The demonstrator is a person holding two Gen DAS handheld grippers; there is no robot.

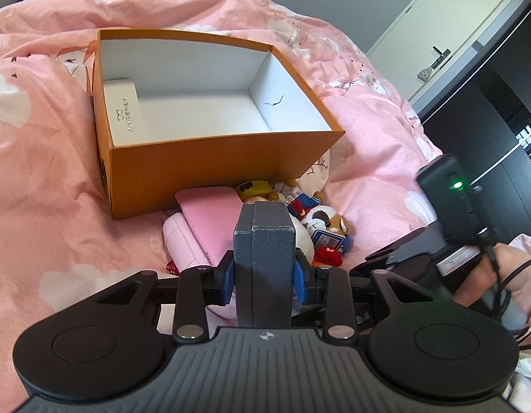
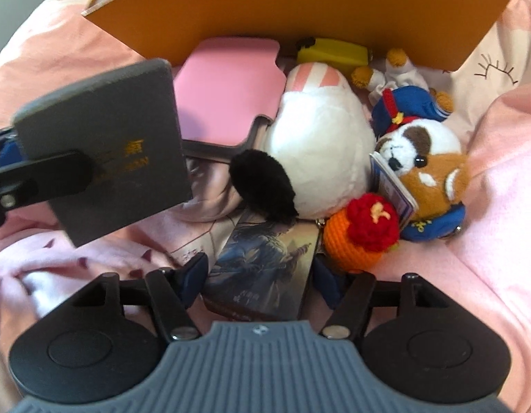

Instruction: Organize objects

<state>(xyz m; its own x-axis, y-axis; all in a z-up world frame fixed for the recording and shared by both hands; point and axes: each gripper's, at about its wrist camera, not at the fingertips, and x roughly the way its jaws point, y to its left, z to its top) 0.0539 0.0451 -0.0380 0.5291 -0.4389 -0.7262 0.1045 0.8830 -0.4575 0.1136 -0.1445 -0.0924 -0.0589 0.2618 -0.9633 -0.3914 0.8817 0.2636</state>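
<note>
My left gripper (image 1: 263, 277) is shut on a dark grey textured box (image 1: 263, 247), its blue pads pressing both sides; the right wrist view shows that grey box (image 2: 103, 144) at the left, clamped by a black finger. My right gripper (image 2: 260, 275) points steeply down with its pads either side of an illustrated card box (image 2: 265, 265) lying on the bedding, a thin gap at each edge. An open orange box (image 1: 214, 158) with a white inside stands on the pink quilt beyond both grippers. A small white box (image 1: 122, 103) lies in its left end.
Against the orange box's near wall (image 2: 300, 10) lie a pink case (image 2: 227, 96), a white plush (image 2: 317, 144), a brown-and-white dog plush (image 2: 427, 168), a blue-clothed doll (image 2: 410, 106), a yellow item (image 2: 334, 51) and an orange-and-red crochet ball (image 2: 362, 237). A hand (image 1: 489, 275) holds the right tool.
</note>
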